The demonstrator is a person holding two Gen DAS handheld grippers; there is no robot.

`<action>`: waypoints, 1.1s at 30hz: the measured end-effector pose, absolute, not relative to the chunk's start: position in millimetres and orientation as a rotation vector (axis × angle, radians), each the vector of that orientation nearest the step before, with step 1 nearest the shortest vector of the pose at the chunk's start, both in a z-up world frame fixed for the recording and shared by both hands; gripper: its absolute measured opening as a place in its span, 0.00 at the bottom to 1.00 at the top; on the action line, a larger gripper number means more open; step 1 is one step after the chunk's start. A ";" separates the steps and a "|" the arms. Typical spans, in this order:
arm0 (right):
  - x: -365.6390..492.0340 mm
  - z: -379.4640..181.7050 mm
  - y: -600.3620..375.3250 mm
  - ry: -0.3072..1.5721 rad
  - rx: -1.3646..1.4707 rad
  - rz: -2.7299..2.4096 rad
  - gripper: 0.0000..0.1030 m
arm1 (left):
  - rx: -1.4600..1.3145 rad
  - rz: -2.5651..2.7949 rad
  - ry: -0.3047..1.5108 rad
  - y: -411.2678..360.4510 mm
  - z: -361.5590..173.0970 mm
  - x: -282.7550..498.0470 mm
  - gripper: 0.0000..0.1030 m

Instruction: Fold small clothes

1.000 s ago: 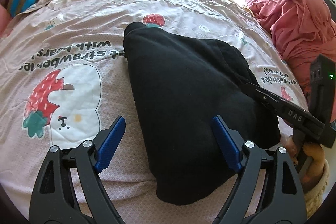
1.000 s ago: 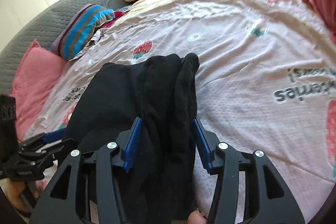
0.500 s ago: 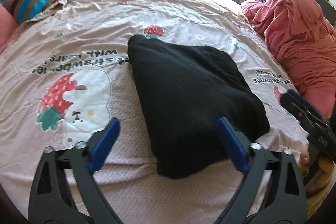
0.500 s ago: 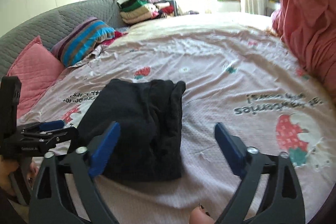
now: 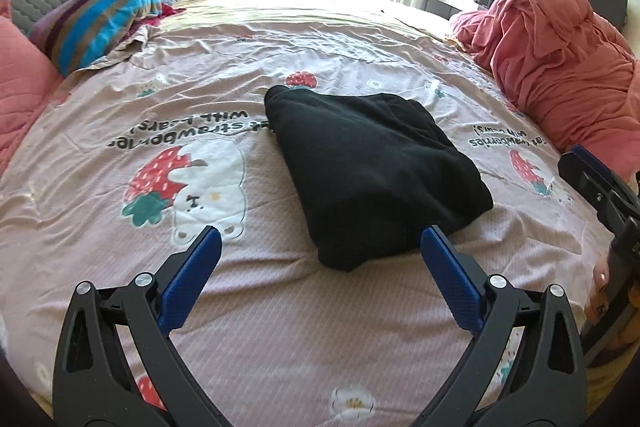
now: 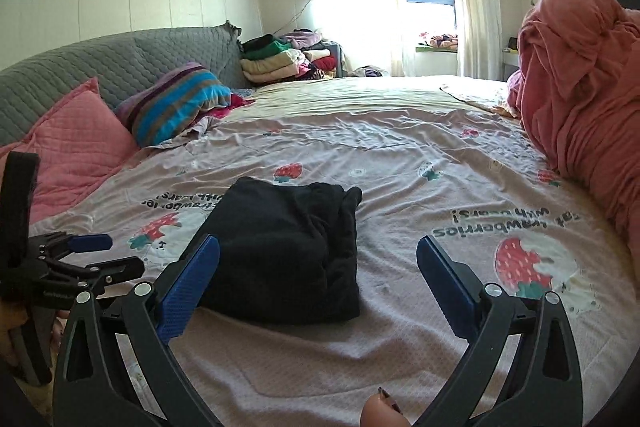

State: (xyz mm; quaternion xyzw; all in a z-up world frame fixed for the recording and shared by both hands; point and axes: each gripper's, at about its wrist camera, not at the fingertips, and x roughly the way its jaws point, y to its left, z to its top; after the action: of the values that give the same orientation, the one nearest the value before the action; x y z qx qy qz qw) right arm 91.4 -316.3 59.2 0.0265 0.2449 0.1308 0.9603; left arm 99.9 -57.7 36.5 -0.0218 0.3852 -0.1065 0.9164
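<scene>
A black garment (image 5: 372,171) lies folded in a compact bundle on the pink strawberry-print bedsheet (image 5: 280,327); it also shows in the right wrist view (image 6: 288,251). My left gripper (image 5: 318,247) is open and empty, held back from the bundle's near edge. My right gripper (image 6: 318,259) is open and empty, pulled back from the bundle's near right side. The right gripper shows at the right edge of the left wrist view (image 5: 600,187). The left gripper shows at the left edge of the right wrist view (image 6: 76,259).
A heap of red-pink cloth (image 5: 560,47) lies along the bed's right side. A striped pillow (image 5: 96,15) and a pink pillow (image 6: 76,139) lean on the grey headboard (image 6: 100,67). Stacked folded clothes (image 6: 280,63) sit at the far corner.
My right gripper has opened, let go of the black garment and drawn back. My left gripper has also pulled back. The garment now lies folded on the sheet.
</scene>
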 end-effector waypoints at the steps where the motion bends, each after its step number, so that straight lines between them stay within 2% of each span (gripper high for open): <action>1: 89.1 57.4 -315.8 0.501 0.065 0.267 0.96 | -0.049 -0.215 0.787 -55.4 36.9 95.8 0.91; 13: 57.8 42.8 -293.7 0.515 0.042 0.246 0.96 | -0.040 -0.190 0.740 -42.6 27.5 59.2 0.91; 26: 53.6 -7.3 -294.7 0.701 0.083 0.134 0.96 | -0.074 -0.166 0.740 -35.7 2.6 40.4 0.91; 33: 53.3 -10.5 -295.2 0.709 0.079 0.128 0.96 | -0.081 -0.147 0.765 -34.0 -3.6 41.9 0.91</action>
State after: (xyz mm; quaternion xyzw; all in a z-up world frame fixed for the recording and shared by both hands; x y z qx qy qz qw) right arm 53.3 -295.2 -10.5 0.0388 0.3466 0.0624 0.9351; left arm 41.9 -34.0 -3.6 -0.0393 0.3728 -0.0718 0.9243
